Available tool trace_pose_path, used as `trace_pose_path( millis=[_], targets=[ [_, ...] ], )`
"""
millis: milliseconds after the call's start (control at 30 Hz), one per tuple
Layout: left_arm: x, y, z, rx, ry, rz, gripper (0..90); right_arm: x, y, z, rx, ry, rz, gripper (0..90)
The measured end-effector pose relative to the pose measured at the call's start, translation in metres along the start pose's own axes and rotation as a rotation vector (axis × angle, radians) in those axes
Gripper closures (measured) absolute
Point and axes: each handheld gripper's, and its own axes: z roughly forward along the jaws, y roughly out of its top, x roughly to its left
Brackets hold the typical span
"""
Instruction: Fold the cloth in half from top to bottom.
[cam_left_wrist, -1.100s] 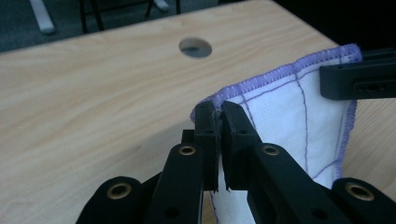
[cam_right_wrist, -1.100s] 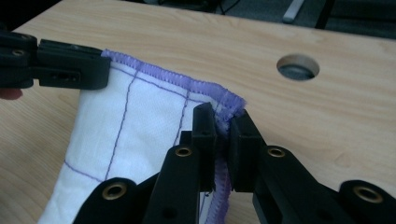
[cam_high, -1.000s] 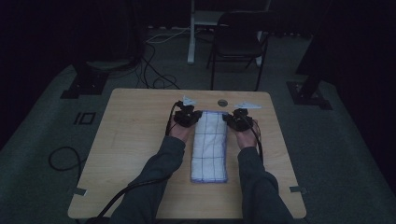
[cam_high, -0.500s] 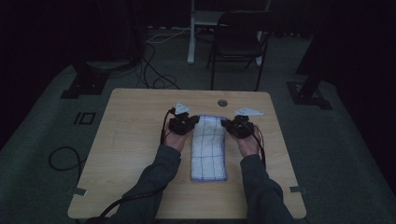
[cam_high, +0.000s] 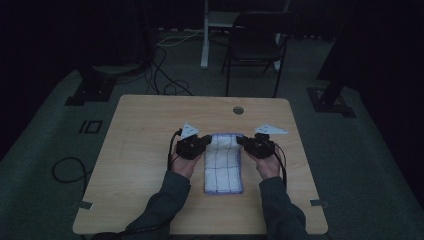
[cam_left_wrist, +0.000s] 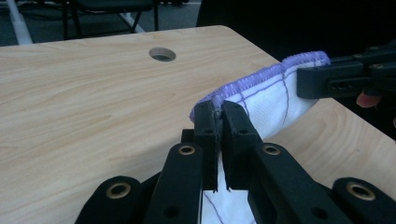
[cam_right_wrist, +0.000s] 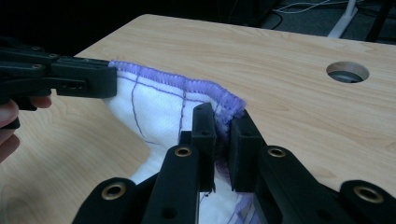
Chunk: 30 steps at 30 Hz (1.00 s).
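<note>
— What have you got hold of?

— A white cloth (cam_high: 223, 162) with purple checks, lying down the middle of the table (cam_high: 145, 125). My left gripper (cam_left_wrist: 218, 114) pinches one far corner at the stitched hem, my right gripper (cam_right_wrist: 219, 121) the other, so that edge hangs lifted between them.

— How will it handle?

— Light and limp, I'd say; it sags wherever I don't hold it. The thick hem at the corners looks like the surest grip, less likely to slip.
</note>
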Motion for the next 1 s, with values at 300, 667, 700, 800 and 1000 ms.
trace_pose_path(
  millis=[300, 667, 700, 800, 1000],
  targets=[
    [-0.009, -0.007, -0.014, -0.004, -0.024, 0.015, 85.9, 0.009, -0.008, -0.012, -0.013, 0.021, -0.011, 83.5],
    [-0.014, -0.013, -0.021, -0.006, -0.035, 0.029, 85.9, 0.012, -0.014, -0.016, -0.011, 0.028, -0.016, 83.5],
    [-0.016, -0.013, -0.022, -0.005, -0.036, 0.035, 85.8, 0.012, -0.016, -0.016, -0.009, 0.029, -0.014, 83.5],
    [-0.017, -0.015, -0.023, -0.006, -0.037, 0.041, 85.8, 0.012, -0.017, -0.016, -0.007, 0.029, -0.015, 83.5],
    [-0.020, -0.021, -0.024, 0.001, -0.039, 0.046, 85.7, 0.013, -0.024, -0.017, 0.001, 0.032, -0.017, 83.6]
  ],
)
